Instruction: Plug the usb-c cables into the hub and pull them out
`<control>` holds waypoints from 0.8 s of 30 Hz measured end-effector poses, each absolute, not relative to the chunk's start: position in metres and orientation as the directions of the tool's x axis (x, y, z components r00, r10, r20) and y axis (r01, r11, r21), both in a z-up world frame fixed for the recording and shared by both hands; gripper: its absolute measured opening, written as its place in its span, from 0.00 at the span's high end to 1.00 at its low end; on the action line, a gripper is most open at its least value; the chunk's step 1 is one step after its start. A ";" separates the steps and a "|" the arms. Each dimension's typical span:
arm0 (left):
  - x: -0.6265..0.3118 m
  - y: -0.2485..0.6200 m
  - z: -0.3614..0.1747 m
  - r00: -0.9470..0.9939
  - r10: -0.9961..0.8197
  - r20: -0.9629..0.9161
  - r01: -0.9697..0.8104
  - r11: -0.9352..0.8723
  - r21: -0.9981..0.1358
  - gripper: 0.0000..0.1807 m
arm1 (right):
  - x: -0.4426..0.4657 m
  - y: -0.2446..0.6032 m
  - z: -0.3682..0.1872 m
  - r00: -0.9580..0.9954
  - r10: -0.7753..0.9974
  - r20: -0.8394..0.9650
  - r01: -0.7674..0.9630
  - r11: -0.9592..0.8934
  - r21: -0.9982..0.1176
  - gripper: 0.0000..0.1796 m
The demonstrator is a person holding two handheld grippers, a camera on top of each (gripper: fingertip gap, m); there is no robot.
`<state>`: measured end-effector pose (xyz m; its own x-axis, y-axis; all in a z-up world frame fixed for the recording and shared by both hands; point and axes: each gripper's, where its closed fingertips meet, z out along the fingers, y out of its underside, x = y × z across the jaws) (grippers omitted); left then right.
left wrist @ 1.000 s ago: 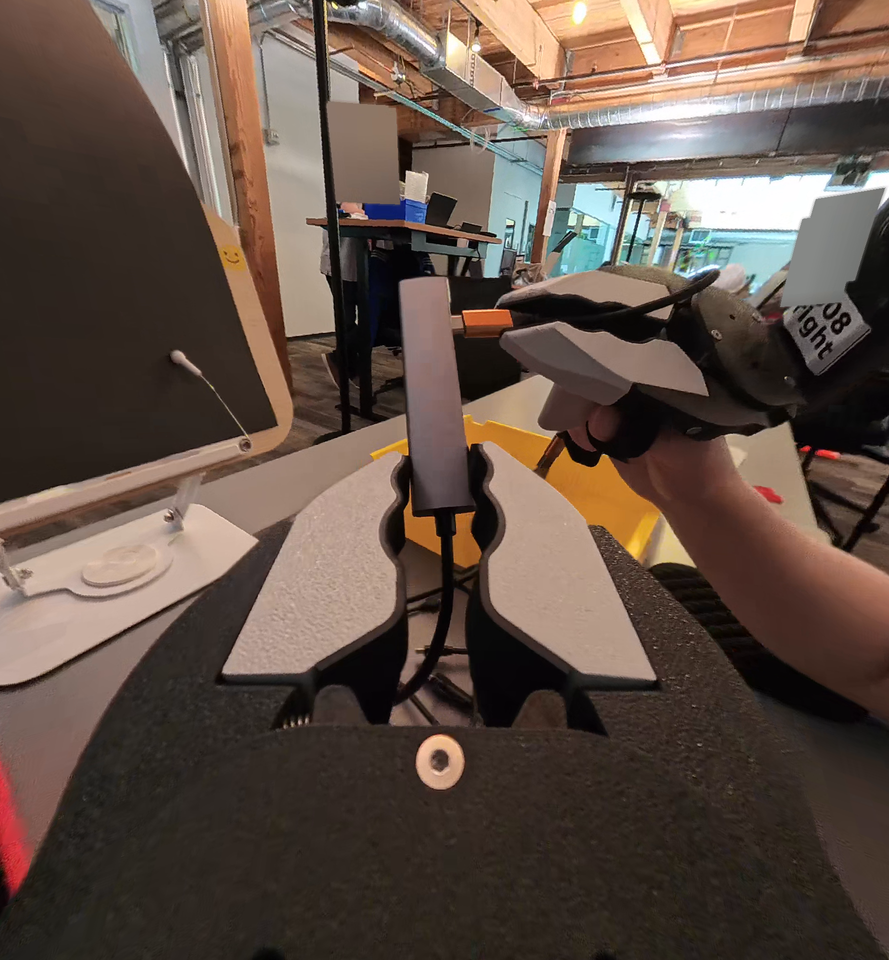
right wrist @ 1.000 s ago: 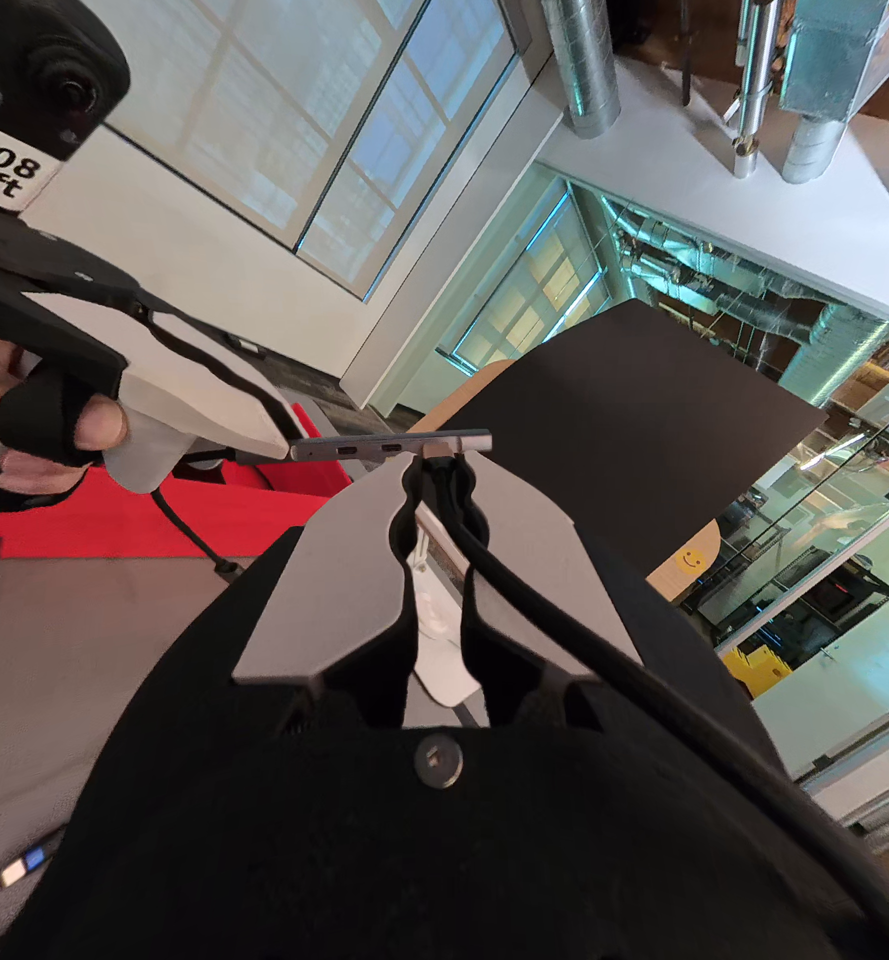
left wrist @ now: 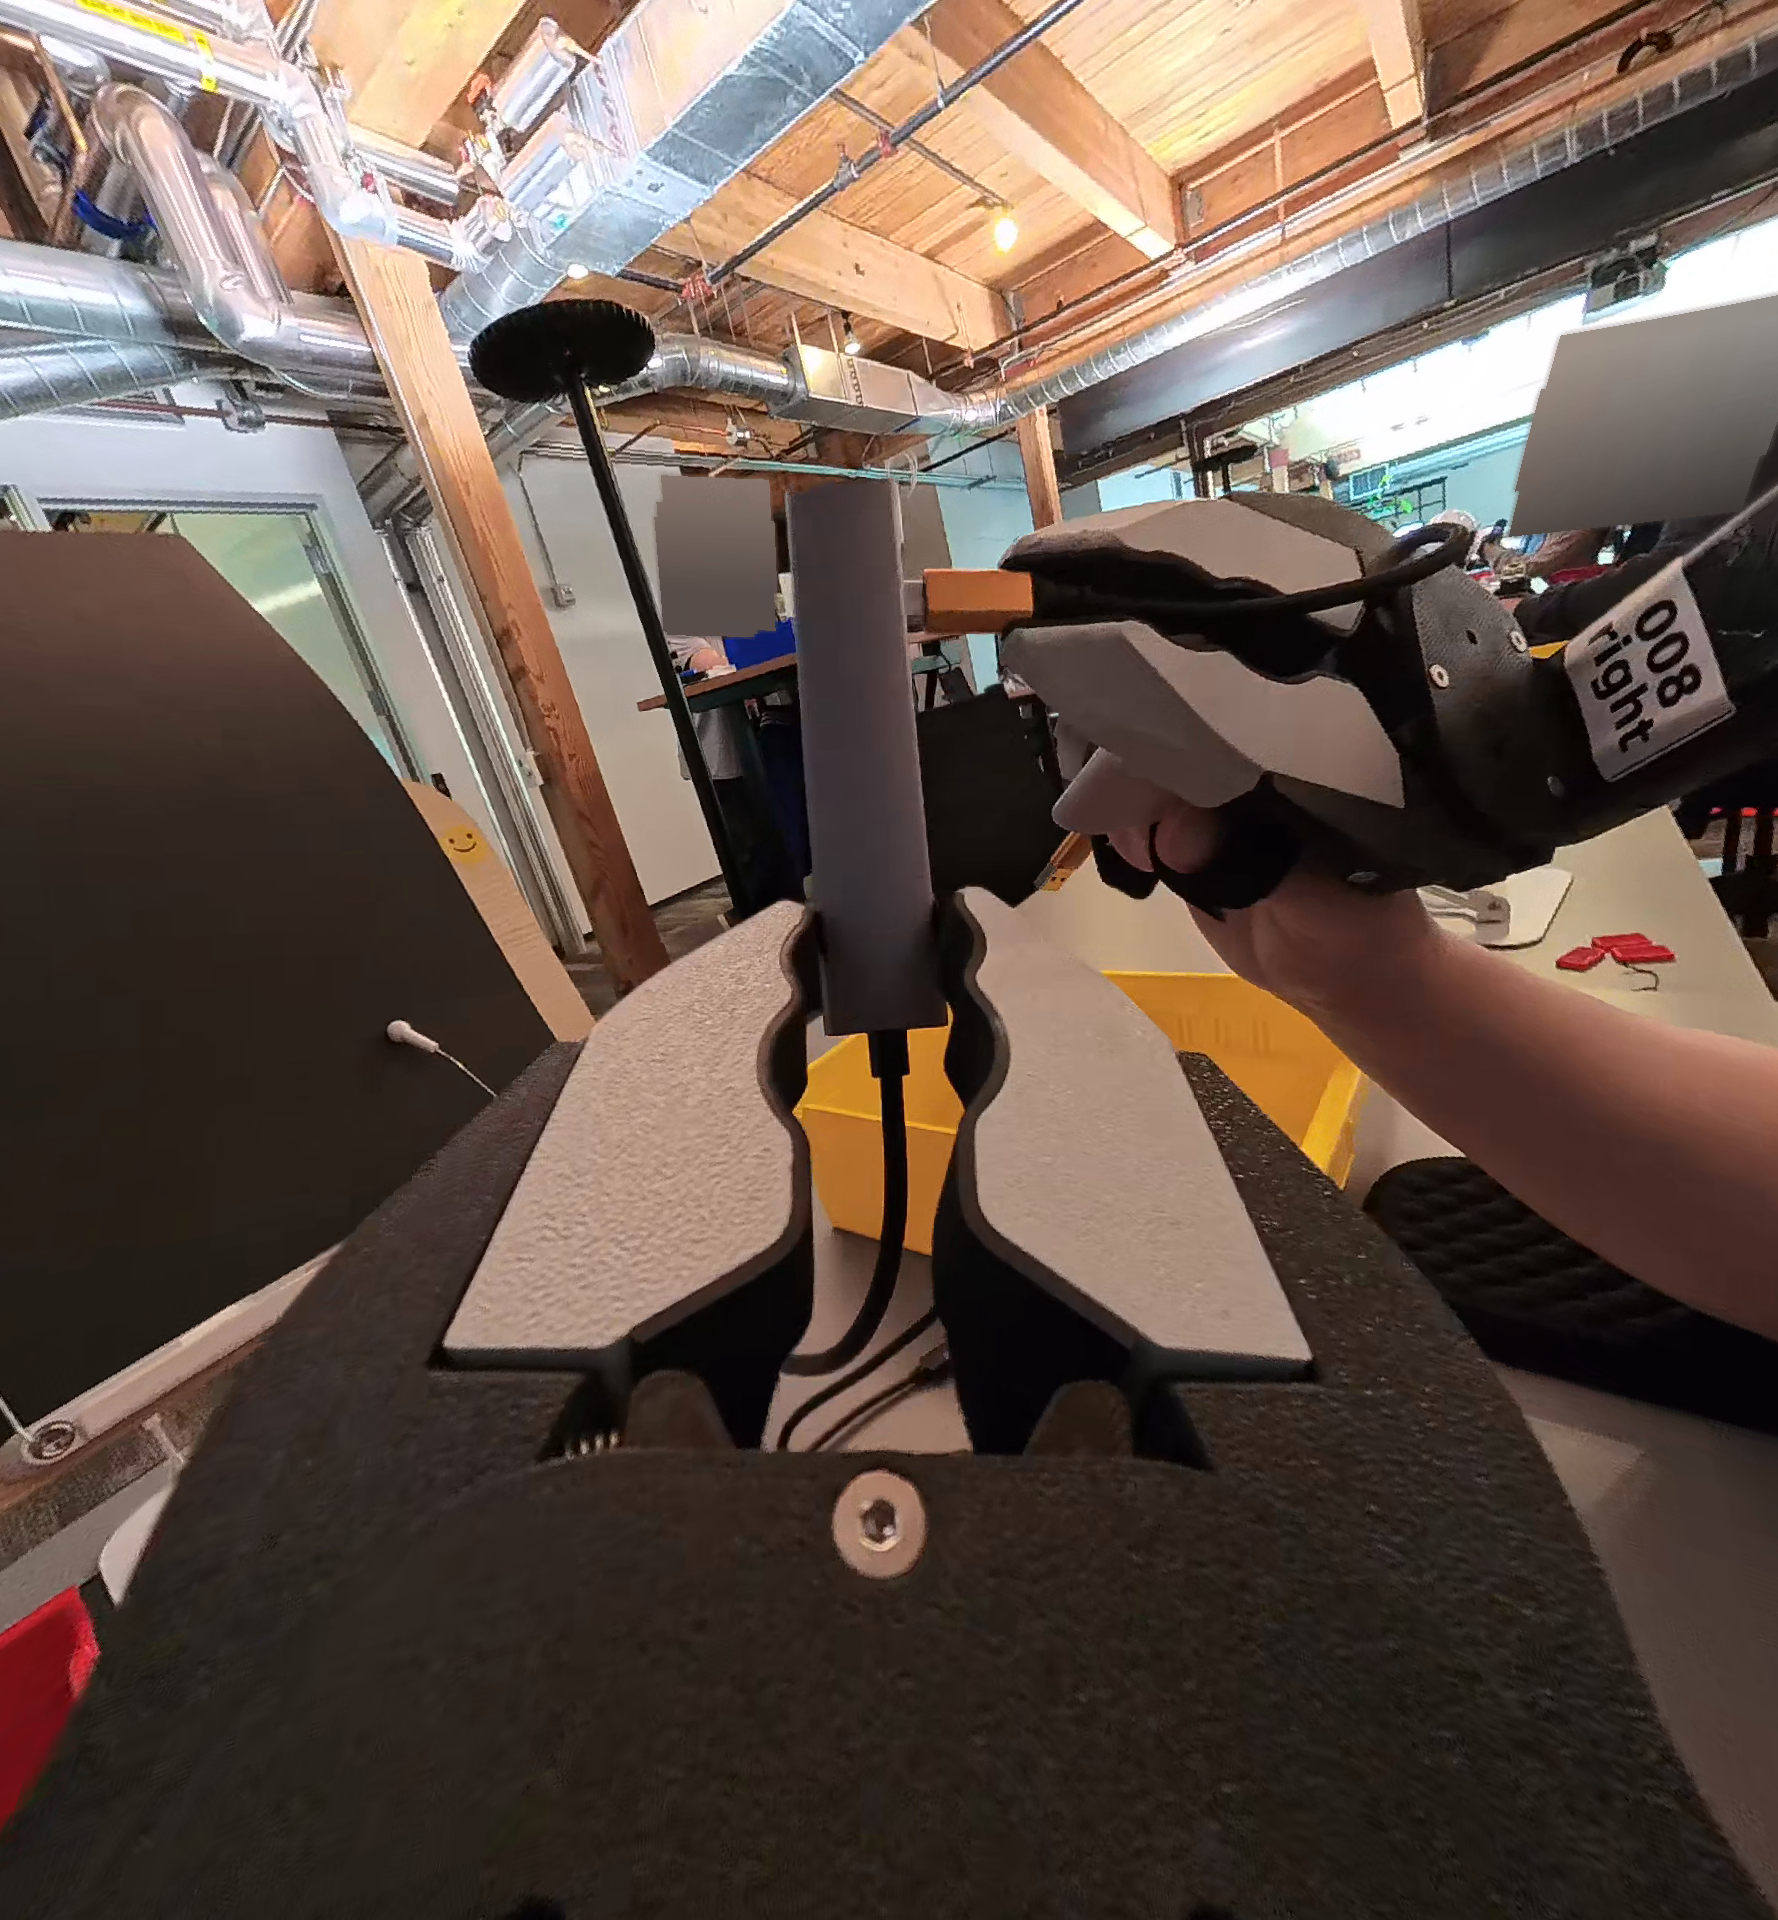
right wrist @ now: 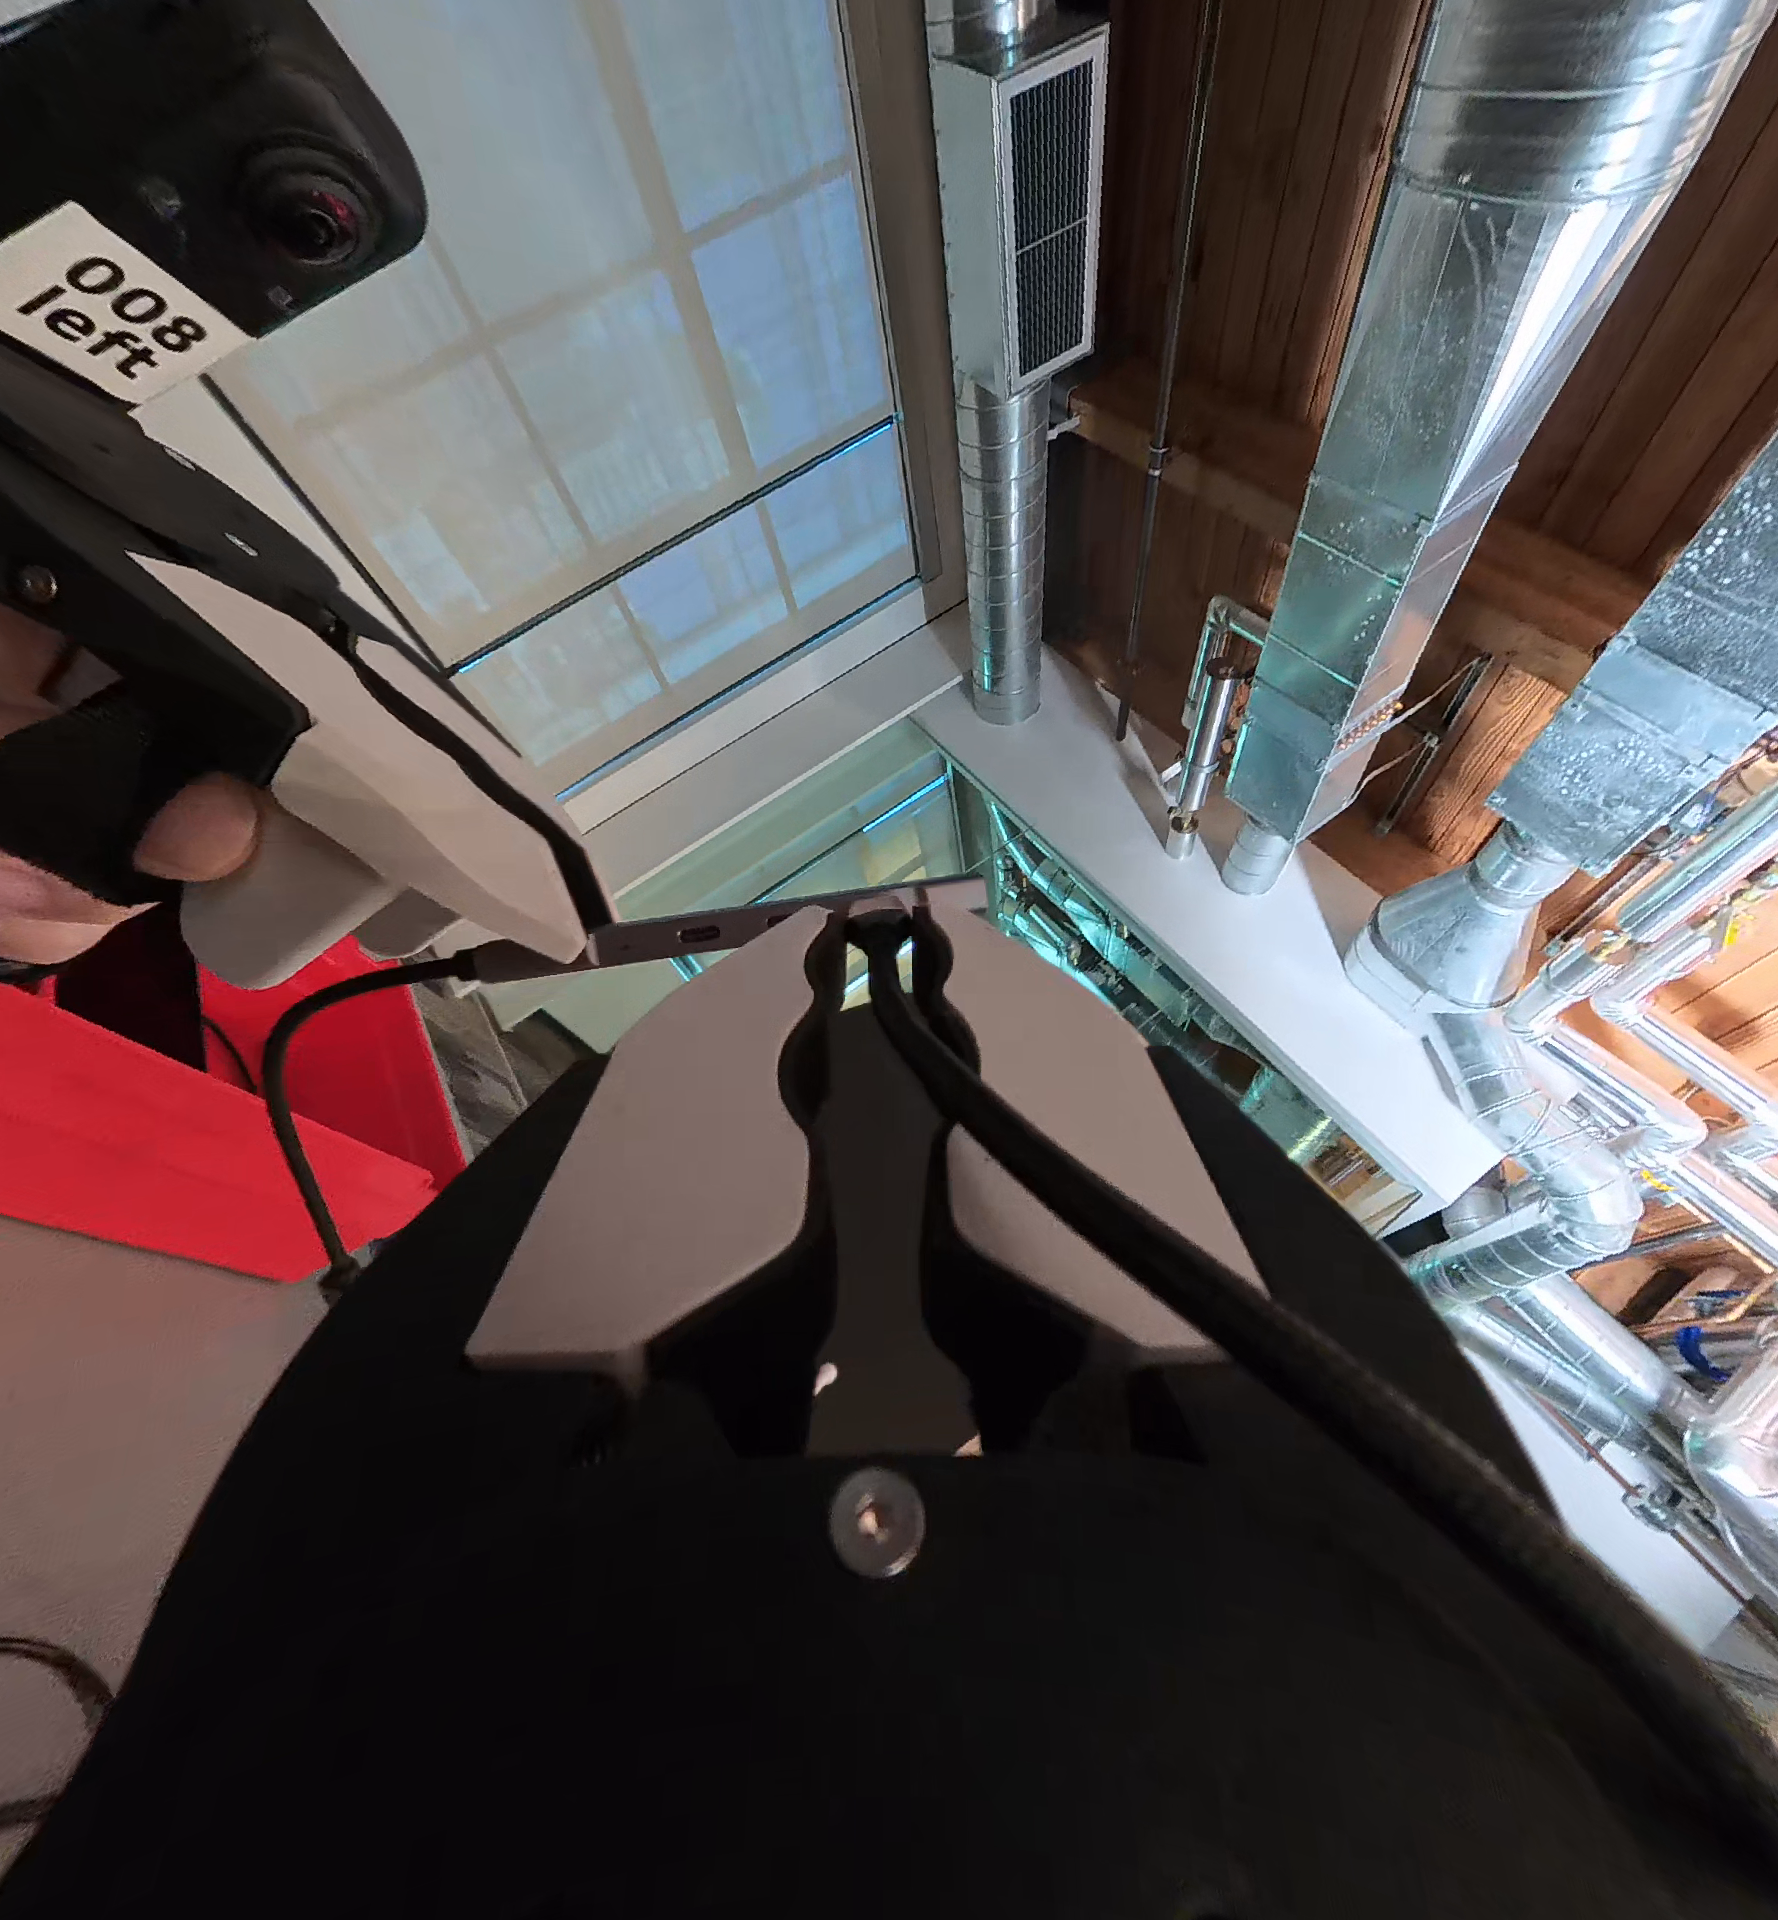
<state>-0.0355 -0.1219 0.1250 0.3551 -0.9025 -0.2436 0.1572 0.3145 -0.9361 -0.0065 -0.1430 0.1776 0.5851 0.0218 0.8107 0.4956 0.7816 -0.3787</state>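
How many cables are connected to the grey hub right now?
2. A black cable leaves the hub's lower end, between the left gripper's jaws. An orange-plugged cable enters its side, clamped by the right gripper. The hub's far side is hidden.

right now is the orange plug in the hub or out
In, it seems: the orange plug, held by the right gripper, meets the edge of the hub with no gap showing.

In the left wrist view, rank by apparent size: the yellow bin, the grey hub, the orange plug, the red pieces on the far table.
1. Yellow bin, though the gripper hides part of it.
2. Grey hub, close to the camera, so it may look oversized.
3. Orange plug and red pieces: they look alike in size; the pieces lie farther off, so no ranking.
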 end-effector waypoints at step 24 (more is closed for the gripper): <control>-0.030 -0.134 0.130 0.365 -0.868 -0.337 0.154 0.413 -0.898 0.89 | -0.008 -0.154 0.182 0.546 -0.058 0.836 0.536 0.791 -0.295 0.93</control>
